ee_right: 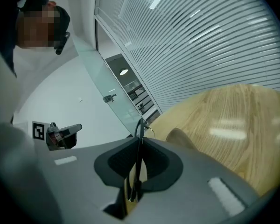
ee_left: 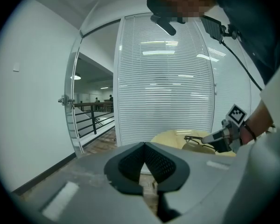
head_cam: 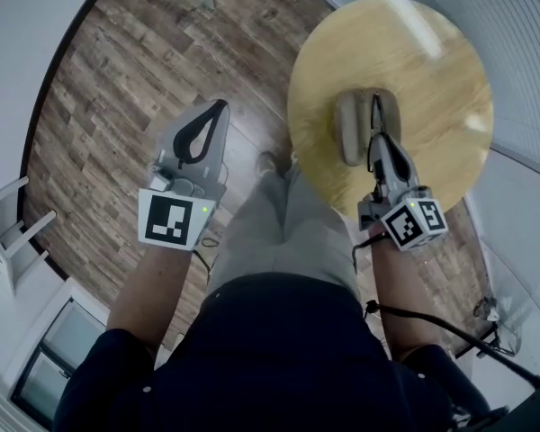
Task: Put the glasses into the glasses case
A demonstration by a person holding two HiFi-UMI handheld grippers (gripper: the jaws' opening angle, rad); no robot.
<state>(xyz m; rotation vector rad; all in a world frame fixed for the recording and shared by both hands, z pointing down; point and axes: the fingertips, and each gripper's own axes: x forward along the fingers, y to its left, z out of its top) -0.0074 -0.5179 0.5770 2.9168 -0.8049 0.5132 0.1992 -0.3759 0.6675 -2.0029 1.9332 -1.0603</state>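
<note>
The round wooden table (head_cam: 432, 70) fills the upper right of the head view, and the tan glasses case (head_cam: 351, 129) lies on it towards the person's side. The right gripper (head_cam: 379, 142) reaches in over the near rim, its jaws pinched narrow on the thin dark glasses (head_cam: 375, 113), which are at the case's right edge. The left gripper (head_cam: 218, 109) is over the wood floor (head_cam: 117, 106), well apart from the table, with its jaws pressed together on nothing.

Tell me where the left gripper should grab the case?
Probably by the long left edge of the case, coming from the left. It lies pointing away from the person, and the right gripper holds the glasses over its right side, so the left side is free.
</note>
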